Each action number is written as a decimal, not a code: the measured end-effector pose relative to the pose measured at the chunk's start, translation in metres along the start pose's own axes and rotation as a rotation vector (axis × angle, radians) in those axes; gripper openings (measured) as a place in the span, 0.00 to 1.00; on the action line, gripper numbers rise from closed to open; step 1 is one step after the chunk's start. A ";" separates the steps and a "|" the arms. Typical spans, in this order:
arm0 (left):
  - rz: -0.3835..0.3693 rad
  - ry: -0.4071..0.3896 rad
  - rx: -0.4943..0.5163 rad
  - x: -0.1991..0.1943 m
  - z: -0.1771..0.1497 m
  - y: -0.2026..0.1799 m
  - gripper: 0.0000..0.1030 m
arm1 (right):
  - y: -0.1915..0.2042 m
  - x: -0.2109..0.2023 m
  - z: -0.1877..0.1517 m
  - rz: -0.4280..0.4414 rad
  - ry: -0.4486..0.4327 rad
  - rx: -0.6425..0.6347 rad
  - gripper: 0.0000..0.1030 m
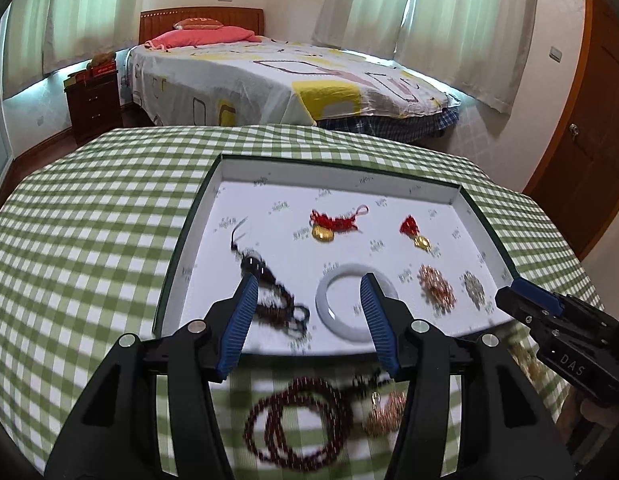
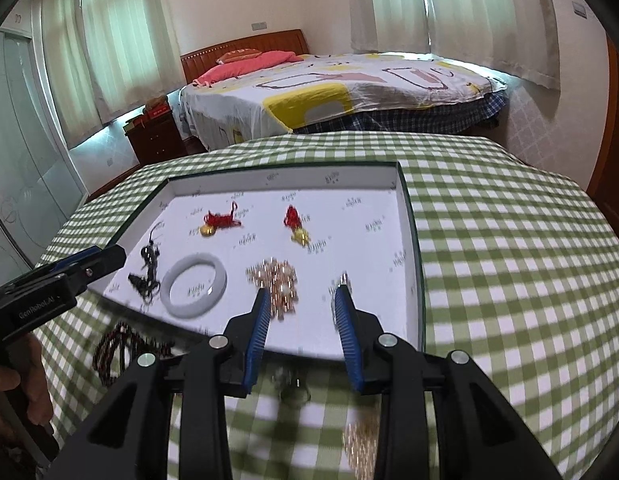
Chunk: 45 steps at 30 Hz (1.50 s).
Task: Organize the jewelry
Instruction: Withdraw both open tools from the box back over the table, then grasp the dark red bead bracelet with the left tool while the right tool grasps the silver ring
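Tray (image 1: 229, 168): white, shallow, dark-rimmed, lying on the green-checked counter (image 1: 89, 220).
Inside the tray: white bangle (image 1: 329, 308) near the front wall; dark beaded string (image 1: 265, 292) left of it; rose-gold chain heap (image 1: 437, 288) and silver chain heap (image 1: 473, 284) right of it; two gold charms with red cords (image 1: 329, 228) toward the back wall.
Outside the tray: dark red bead necklace (image 1: 293, 420) and a gold-coloured heap (image 1: 383, 412) on the counter, just before the front wall.
Left tongs (image 1: 307, 280): released, nothing between them, above the front wall.
Right tongs (image 2: 303, 294): released, gripping nothing, above the front right part.
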State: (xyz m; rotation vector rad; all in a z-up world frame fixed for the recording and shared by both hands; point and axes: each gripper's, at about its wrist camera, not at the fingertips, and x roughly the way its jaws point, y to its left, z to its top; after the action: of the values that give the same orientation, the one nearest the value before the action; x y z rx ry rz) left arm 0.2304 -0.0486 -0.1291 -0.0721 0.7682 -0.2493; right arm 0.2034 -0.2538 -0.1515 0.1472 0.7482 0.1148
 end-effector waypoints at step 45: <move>0.040 0.033 -0.034 -0.023 -0.062 0.015 0.51 | 0.024 0.015 -0.045 -0.045 0.127 -0.119 0.19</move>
State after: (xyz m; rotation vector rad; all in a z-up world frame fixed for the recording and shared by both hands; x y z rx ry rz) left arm 0.1742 -0.0271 -0.1599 -0.0847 0.8057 -0.2004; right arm 0.1823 -0.2238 -0.1905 0.0096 0.8690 0.1265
